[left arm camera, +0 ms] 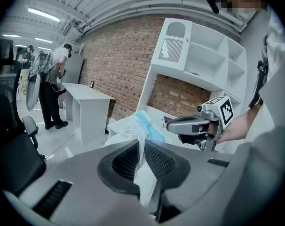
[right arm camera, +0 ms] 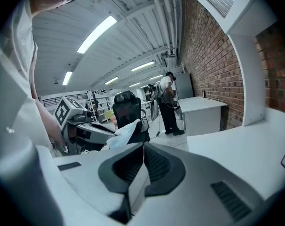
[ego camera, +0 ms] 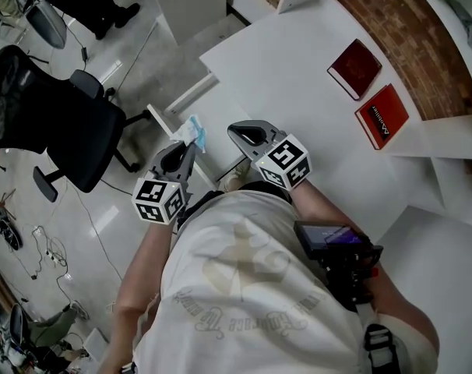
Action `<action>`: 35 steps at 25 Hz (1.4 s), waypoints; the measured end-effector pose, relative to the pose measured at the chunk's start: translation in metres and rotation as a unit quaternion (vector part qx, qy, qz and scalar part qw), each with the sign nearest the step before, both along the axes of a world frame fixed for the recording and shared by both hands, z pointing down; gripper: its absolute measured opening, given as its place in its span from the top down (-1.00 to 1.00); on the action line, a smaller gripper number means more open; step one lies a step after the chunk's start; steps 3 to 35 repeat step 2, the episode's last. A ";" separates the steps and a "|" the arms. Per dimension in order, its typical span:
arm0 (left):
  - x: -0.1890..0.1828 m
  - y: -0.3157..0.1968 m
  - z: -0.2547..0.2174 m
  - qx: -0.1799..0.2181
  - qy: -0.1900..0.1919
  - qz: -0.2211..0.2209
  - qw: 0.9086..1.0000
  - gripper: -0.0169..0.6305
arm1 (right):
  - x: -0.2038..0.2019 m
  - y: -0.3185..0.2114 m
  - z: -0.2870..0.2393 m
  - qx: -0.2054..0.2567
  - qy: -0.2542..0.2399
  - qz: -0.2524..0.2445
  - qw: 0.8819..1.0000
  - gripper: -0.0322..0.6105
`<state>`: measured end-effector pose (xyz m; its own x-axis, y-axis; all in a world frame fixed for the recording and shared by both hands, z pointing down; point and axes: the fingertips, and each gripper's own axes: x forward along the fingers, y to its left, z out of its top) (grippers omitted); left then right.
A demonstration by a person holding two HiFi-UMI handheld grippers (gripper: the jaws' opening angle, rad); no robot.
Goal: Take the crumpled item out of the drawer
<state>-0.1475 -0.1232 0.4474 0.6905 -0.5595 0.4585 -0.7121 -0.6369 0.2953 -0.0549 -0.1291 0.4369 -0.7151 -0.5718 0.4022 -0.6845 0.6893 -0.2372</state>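
The crumpled item (ego camera: pixel 195 131), a thin white and light blue wrapper with some small print on it, sticks up from the tips of the left gripper (ego camera: pixel 191 146), beside the edge of the white desk (ego camera: pixel 298 76). In the left gripper view its jaws are almost together and pinch the wrapper's lower part (left arm camera: pixel 143 126). The right gripper (ego camera: pixel 236 131) is near it on the right, its jaws closed with nothing between them. Both grippers point forward and a little downward, side by side, in front of the person's body.
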 end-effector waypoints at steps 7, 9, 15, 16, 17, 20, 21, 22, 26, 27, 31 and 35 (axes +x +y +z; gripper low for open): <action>0.003 0.001 0.002 -0.004 0.002 0.002 1.000 0.78 | 0.003 0.002 0.002 -0.004 0.003 0.003 1.000 0.82; 0.003 0.001 0.002 -0.004 0.002 0.002 1.000 0.78 | 0.003 0.002 0.002 -0.004 0.003 0.003 1.000 0.82; 0.003 0.001 0.002 -0.004 0.002 0.002 1.000 0.78 | 0.003 0.002 0.002 -0.004 0.003 0.003 1.000 0.82; 0.003 0.001 0.002 -0.004 0.002 0.002 1.000 0.78 | 0.003 0.002 0.002 -0.004 0.003 0.003 1.000 0.82; 0.003 0.001 0.002 -0.004 0.002 0.002 1.000 0.78 | 0.003 0.002 0.002 -0.004 0.003 0.003 1.000 0.82; 0.003 0.001 0.002 -0.004 0.002 0.002 1.000 0.78 | 0.003 0.002 0.002 -0.004 0.003 0.003 1.000 0.82; 0.003 0.001 0.002 -0.004 0.002 0.002 1.000 0.78 | 0.003 0.002 0.002 -0.004 0.003 0.003 1.000 0.82; 0.003 0.001 0.002 -0.004 0.002 0.002 1.000 0.78 | 0.003 0.002 0.002 -0.004 0.003 0.003 1.000 0.82; 0.003 0.001 0.002 -0.004 0.002 0.002 1.000 0.78 | 0.003 0.002 0.002 -0.004 0.003 0.003 1.000 0.82; 0.003 0.001 0.002 -0.004 0.002 0.002 1.000 0.78 | 0.003 0.002 0.002 -0.004 0.003 0.003 1.000 0.82; 0.003 0.001 0.002 -0.004 0.002 0.002 1.000 0.78 | 0.003 0.002 0.002 -0.004 0.003 0.003 1.000 0.82; 0.003 0.001 0.002 -0.004 0.002 0.002 1.000 0.78 | 0.003 0.002 0.002 -0.004 0.003 0.003 1.000 0.82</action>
